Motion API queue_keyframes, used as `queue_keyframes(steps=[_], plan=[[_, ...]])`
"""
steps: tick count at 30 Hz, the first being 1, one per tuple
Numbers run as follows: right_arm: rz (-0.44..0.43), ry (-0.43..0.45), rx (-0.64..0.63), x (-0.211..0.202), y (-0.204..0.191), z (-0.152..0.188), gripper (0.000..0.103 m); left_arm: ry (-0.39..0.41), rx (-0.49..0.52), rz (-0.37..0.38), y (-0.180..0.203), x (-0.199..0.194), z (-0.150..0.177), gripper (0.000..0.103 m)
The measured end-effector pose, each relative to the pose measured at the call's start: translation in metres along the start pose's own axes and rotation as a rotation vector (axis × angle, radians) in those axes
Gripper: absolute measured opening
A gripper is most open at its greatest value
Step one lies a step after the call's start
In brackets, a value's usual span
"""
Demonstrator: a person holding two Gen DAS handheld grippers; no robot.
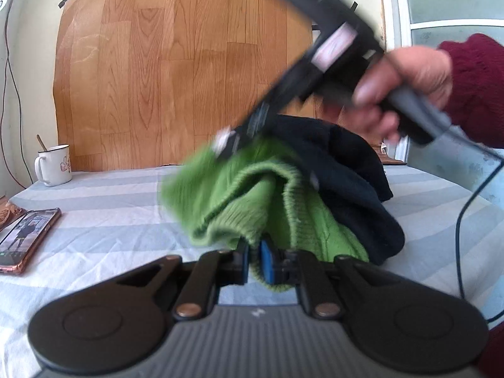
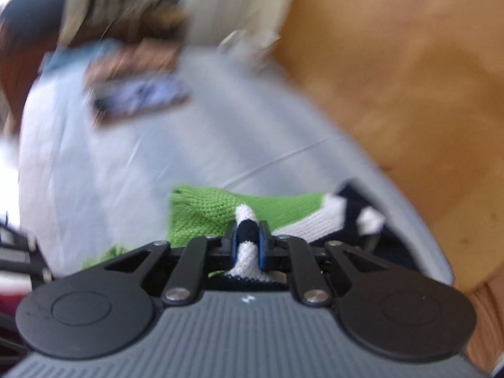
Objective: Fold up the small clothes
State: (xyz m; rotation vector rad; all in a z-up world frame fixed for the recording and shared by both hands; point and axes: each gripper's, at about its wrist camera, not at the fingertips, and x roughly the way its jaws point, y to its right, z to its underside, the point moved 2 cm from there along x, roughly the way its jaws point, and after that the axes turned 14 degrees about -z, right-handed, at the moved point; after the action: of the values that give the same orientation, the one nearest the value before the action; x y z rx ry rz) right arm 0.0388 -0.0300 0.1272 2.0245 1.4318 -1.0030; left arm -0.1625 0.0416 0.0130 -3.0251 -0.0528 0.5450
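On the striped blue-and-white surface [image 1: 104, 208], a green knitted garment [image 1: 239, 195] lies bunched up in the middle, with a dark navy garment [image 1: 346, 170] heaped against its right side. The left gripper [image 1: 253, 263] comes in low at the near edge, and its blue fingers [image 1: 267, 264] are pinched almost together on the ribbed green hem, so it has the knit firmly in its grasp. From above, the right gripper [image 2: 249, 242] slants down onto the pile, blurred, gripped by a hand [image 1: 406, 91] in a dark red sleeve [image 1: 475, 85]. The right wrist view shows its fingers nearly closed on a narrow fold of white and navy knit [image 2: 247, 230], with green knit spread just beyond. Over on the left, a white mug [image 1: 55, 165] stands near the back edge, and a phone [image 1: 25, 236] lies flat closer in. A wood-patterned sheet [image 1: 176, 72] is taped to the wall behind.
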Motion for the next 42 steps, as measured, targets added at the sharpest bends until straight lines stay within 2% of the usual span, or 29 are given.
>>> queue_keyframes(steps=[3,5,6,7,8,10,11,13,15,18,22,23,24,26,30,32,35,37,42], plan=[[0.089,0.165,0.128,-0.062,0.037,-0.001,0.014,-0.001,0.002,-0.005,0.005,0.016,-0.011,0.009],[0.183,0.242,0.205,-0.102,0.059,0.011,0.013,0.011,-0.018,-0.016,0.004,0.025,-0.022,0.016],[0.223,0.263,0.254,-0.120,0.071,0.022,0.013,0.011,-0.047,-0.021,0.002,0.029,-0.029,0.037],[0.254,0.271,0.304,-0.135,0.081,0.033,0.013,0.013,-0.084,-0.023,0.000,0.032,-0.035,0.064],[0.300,0.269,0.349,-0.147,0.091,0.048,0.009,0.021,-0.127,-0.004,-0.004,0.033,-0.041,0.072],[0.387,0.243,0.433,-0.162,0.109,0.080,0.009,0.020,-0.182,0.059,-0.008,0.035,-0.048,0.092],[0.392,0.233,0.492,-0.166,0.117,0.095,0.009,0.016,-0.190,0.092,-0.007,0.035,-0.050,0.095],[0.378,0.223,0.589,-0.165,0.128,0.123,0.009,0.019,-0.169,0.168,0.003,0.032,-0.051,0.097],[0.386,0.217,0.617,-0.166,0.125,0.141,0.009,0.045,-0.098,0.209,0.020,0.022,-0.047,0.097],[0.380,0.213,0.574,-0.167,0.121,0.148,0.010,0.104,0.051,0.230,0.041,0.004,-0.035,0.097],[0.397,0.136,0.470,-0.157,0.121,0.162,0.016,0.085,0.148,0.235,0.054,-0.004,-0.023,0.097],[0.382,0.130,0.467,-0.160,0.117,0.167,0.021,0.078,0.162,0.235,0.056,-0.005,-0.021,0.097],[0.357,0.139,0.470,-0.164,0.112,0.174,0.032,0.072,0.174,0.233,0.056,-0.006,-0.018,0.097],[0.318,0.173,0.469,-0.169,0.101,0.187,0.047,0.057,0.196,0.226,0.057,-0.005,-0.012,0.096],[0.287,0.205,0.427,-0.185,0.073,0.200,0.049,0.016,0.240,0.215,0.067,0.008,-0.006,0.089],[0.207,0.249,0.481,-0.193,0.069,0.206,0.050,-0.004,0.253,0.218,0.074,0.015,-0.005,0.086],[0.064,0.384,0.634,-0.206,0.070,0.212,0.056,0.018,0.252,0.229,0.081,0.017,-0.008,0.082],[0.017,0.434,0.720,-0.203,0.075,0.213,0.060,0.031,0.249,0.233,0.084,0.018,-0.009,0.082],[-0.041,0.464,0.860,-0.172,0.092,0.209,0.060,0.010,0.194,0.254,0.069,0.020,-0.011,0.085]])
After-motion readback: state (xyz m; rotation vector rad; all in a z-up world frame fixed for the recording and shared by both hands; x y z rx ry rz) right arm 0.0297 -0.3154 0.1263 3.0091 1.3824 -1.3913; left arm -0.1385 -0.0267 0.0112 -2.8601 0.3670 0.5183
